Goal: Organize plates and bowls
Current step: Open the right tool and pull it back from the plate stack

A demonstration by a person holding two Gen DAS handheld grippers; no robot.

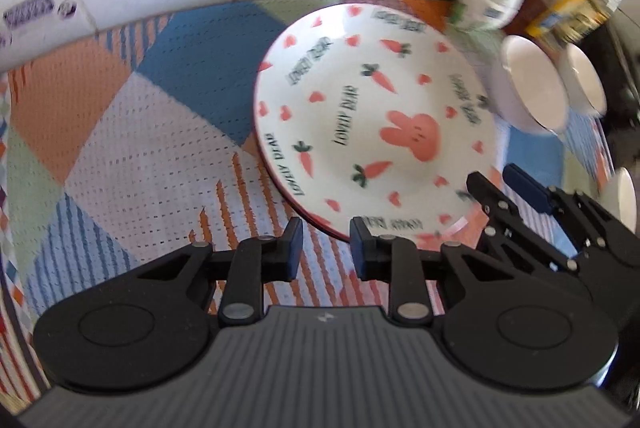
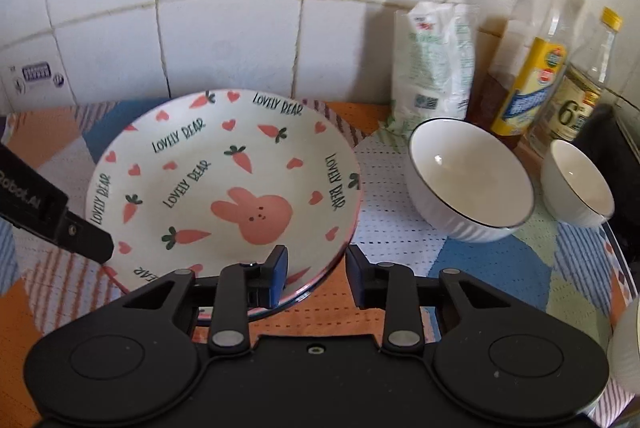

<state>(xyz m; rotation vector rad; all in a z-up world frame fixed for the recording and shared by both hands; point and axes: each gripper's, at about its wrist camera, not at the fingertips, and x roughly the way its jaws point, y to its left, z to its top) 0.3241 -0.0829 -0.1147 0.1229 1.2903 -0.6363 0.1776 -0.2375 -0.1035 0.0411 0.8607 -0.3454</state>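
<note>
A white plate with pink rabbit and carrot prints (image 1: 372, 131) (image 2: 224, 187) lies on the patchwork mat, seemingly on top of another plate. Two white bowls with dark rims stand to its right: a larger one (image 2: 470, 179) (image 1: 528, 87) and a smaller one (image 2: 578, 183) (image 1: 586, 79). My left gripper (image 1: 326, 248) is open and empty at the plate's near edge. My right gripper (image 2: 316, 276) is open and empty, its jaws standing either side of the plate's near right rim. The right gripper also shows in the left wrist view (image 1: 502, 187), and the left gripper's body in the right wrist view.
A tiled wall (image 2: 240, 27) backs the counter. A white plastic bag (image 2: 434, 67) and several bottles (image 2: 536, 67) stand at the back right. A patchwork mat (image 1: 120, 147) covers the counter. Another white dish edge (image 2: 628, 348) shows at the far right.
</note>
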